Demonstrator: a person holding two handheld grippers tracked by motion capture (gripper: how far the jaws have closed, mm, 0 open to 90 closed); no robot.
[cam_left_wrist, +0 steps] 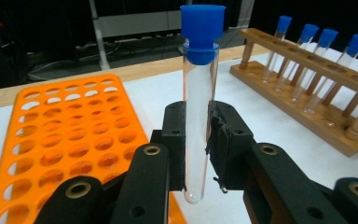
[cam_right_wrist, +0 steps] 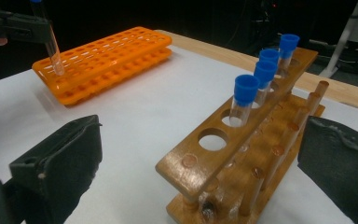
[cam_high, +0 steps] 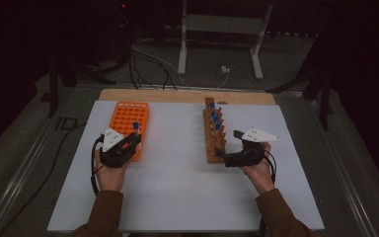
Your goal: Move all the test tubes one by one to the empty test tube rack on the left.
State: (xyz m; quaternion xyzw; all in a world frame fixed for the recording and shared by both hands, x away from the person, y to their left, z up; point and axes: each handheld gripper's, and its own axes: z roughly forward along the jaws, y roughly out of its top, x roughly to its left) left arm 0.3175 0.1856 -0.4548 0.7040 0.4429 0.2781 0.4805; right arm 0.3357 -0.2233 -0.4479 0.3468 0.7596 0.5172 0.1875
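My left gripper (cam_left_wrist: pixel 198 144) is shut on a clear test tube (cam_left_wrist: pixel 199 112) with a blue cap, held upright. In the high view this gripper (cam_high: pixel 132 138) hovers over the near right part of the orange rack (cam_high: pixel 128 118), the tube's cap (cam_high: pixel 135 126) showing above it. The right gripper view shows that tube (cam_right_wrist: pixel 53 51) with its bottom just above the orange rack (cam_right_wrist: pixel 107 56). My right gripper (cam_high: pixel 227 148) stands open around the near end of the wooden rack (cam_high: pixel 213 136). Its wide-apart pads (cam_right_wrist: pixel 70 163) flank that rack (cam_right_wrist: pixel 242 140), which holds several blue-capped tubes (cam_right_wrist: pixel 244 98).
The racks rest on a white board (cam_high: pixel 177 168) over a wooden tabletop (cam_high: pixel 187 95). Two near holes of the wooden rack are empty (cam_right_wrist: pixel 213 140). Cables and a white stand's legs (cam_high: pixel 182 54) lie on the floor beyond the table.
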